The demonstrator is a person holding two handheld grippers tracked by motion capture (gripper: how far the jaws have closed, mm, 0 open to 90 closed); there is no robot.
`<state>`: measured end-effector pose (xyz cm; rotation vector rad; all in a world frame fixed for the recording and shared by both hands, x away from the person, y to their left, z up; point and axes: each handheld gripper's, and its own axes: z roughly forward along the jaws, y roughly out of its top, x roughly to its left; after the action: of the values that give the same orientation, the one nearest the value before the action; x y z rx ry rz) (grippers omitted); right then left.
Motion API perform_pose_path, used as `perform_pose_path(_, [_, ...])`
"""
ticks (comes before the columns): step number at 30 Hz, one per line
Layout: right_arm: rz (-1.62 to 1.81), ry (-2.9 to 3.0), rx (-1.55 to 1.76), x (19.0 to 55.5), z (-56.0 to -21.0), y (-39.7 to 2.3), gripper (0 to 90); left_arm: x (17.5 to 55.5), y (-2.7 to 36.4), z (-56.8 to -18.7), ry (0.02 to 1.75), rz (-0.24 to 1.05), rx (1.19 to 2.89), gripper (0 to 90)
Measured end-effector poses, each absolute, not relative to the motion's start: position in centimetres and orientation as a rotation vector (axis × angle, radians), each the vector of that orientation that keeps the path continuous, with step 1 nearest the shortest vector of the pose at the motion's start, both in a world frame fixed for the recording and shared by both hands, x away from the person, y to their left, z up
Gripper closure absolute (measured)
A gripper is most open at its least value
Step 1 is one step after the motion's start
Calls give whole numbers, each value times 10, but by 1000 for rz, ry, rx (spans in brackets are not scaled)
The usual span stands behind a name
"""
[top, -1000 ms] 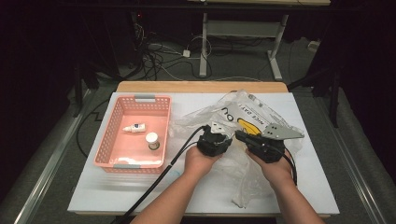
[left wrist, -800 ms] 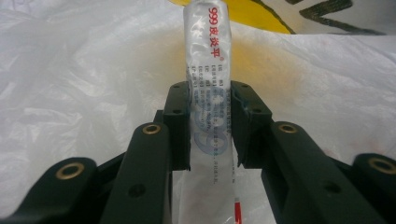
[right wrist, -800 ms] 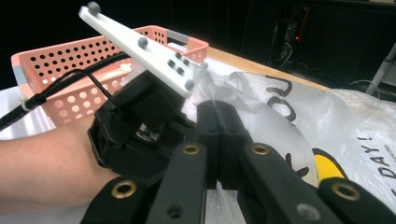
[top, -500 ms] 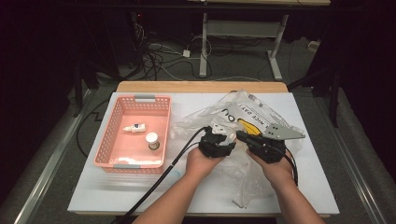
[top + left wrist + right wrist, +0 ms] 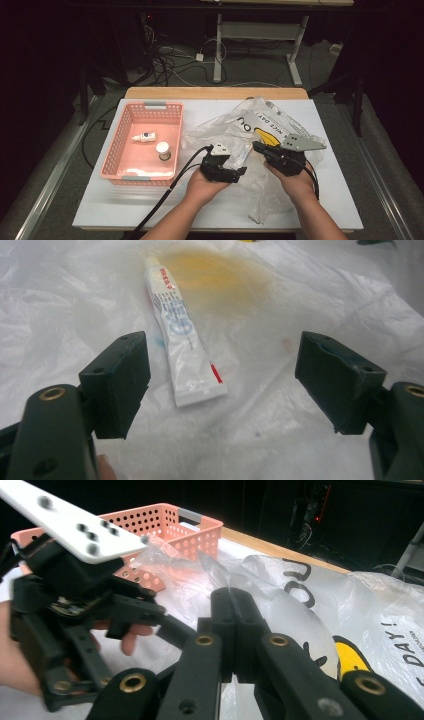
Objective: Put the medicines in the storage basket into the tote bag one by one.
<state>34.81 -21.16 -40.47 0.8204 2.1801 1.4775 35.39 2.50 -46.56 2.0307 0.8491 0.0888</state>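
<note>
A white tube (image 5: pixel 182 335) with blue print and a red stripe lies on the crumpled white plastic bag (image 5: pixel 280 127). My left gripper (image 5: pixel 227 375) hovers just over it, open, with the tube's crimped end between and slightly beyond the jaws. From above, the left gripper (image 5: pixel 234 172) sits at the bag's left edge. My right gripper (image 5: pixel 232 602) is shut on a fold of the bag's thin film and holds it raised. In the high view the right gripper (image 5: pixel 256 146) is close beside the left one.
A pink perforated basket (image 5: pixel 116 165) stands at the left of the white table (image 5: pixel 100 210). It holds a small white bottle (image 5: pixel 144 136) and a round-capped jar (image 5: pixel 163 150). A black cable (image 5: pixel 165 200) trails from the left gripper toward the front edge.
My left gripper has shifted a little toward the person and tipped down toward the bag. The right gripper has stayed in place, still holding the film.
</note>
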Motion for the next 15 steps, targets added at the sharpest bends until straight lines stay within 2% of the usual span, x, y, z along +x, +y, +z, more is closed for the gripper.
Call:
perform_pose_path(1, [1477,2181,816,348,-405,-211,900,351,27,-465,848,87,2031,148])
perform_pose_path(5, [1479,2181,809,347,-404,-211,900,343,36,-460,833,61,2014,135])
perform_pose_path(9, [1480,2179,815,346,-403,-211,900,336,43,-453,837,71,2023,2])
perform_pose_path(15, [1462,2184,811,347,-405,-211,900,328,60,-440,853,97,2008,0])
